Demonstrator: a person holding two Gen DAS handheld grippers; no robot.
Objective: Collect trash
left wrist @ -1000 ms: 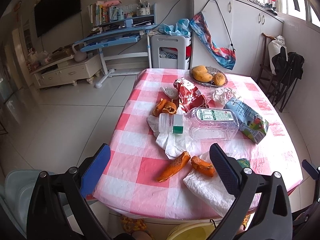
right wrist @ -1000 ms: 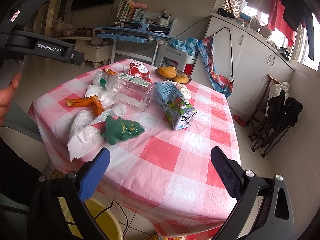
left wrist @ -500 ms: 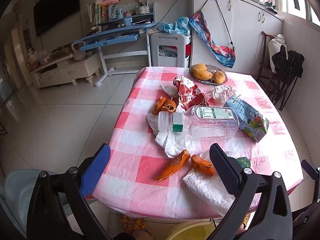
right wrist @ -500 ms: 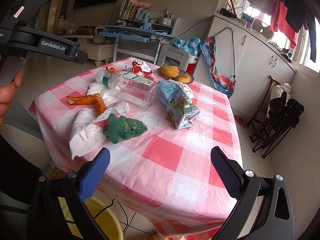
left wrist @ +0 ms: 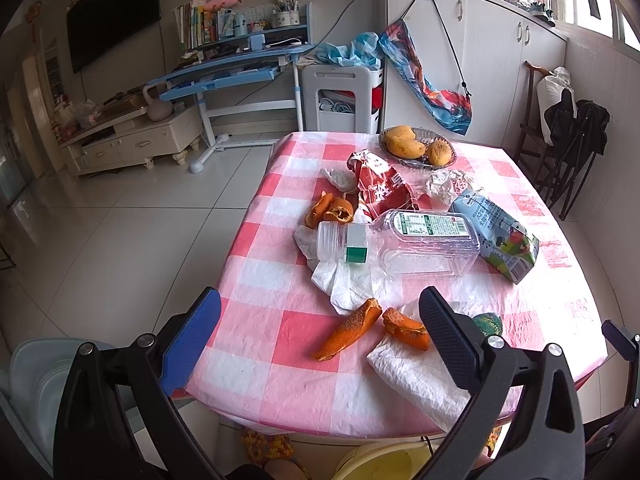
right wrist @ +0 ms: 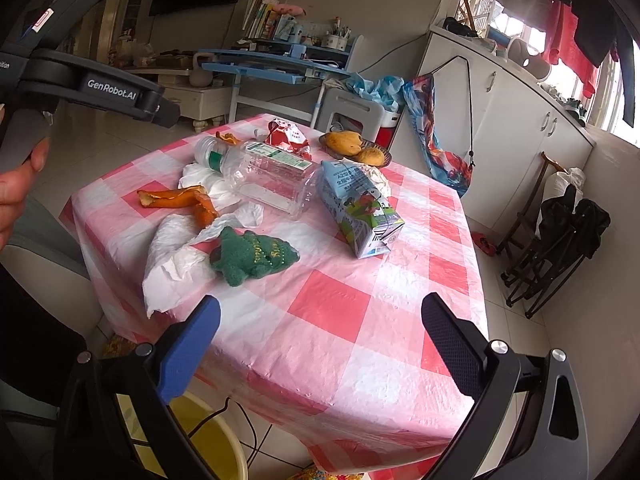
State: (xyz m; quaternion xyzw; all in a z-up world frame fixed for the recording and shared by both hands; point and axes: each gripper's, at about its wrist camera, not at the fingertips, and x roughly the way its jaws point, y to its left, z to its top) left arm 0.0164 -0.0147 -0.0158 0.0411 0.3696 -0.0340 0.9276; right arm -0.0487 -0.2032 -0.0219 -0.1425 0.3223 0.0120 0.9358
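A table point(left wrist: 256, 344) under a pink-and-white checked cloth stands on a pale tiled floor, with a blue desk point(left wrist: 232, 68) at the far left wall and white cabinets point(left wrist: 472, 60) along the right. Across the cloth, from left to right in the left wrist view, lie curled orange peel point(left wrist: 330, 211), a red snack wrapper point(left wrist: 380, 188), a clear plastic bottle point(left wrist: 404, 240) on its side over crumpled tissue point(left wrist: 348, 280), and a juice carton point(left wrist: 496, 236) just beside the bottle's base. A bowl of fruit point(left wrist: 416, 148) sits at the far edge. Near the front edge, two strips of orange peel point(left wrist: 352, 332) lie between the left gripper point(left wrist: 320, 328) fingers' line of sight, one resting on a white napkin point(left wrist: 412, 372). That gripper's jaws stand wide apart and hold nothing. The right gripper point(right wrist: 320, 328) is likewise spread wide and empty, above bare cloth at the table's near corner; a green knitted toy point(right wrist: 252, 256) lies ahead of it to the left, touching the napkin. A yellow bin point(right wrist: 216, 448) stands on the floor below the table's front edge. Open floor lies to the left; folded chairs point(right wrist: 560, 240) stand to the right.
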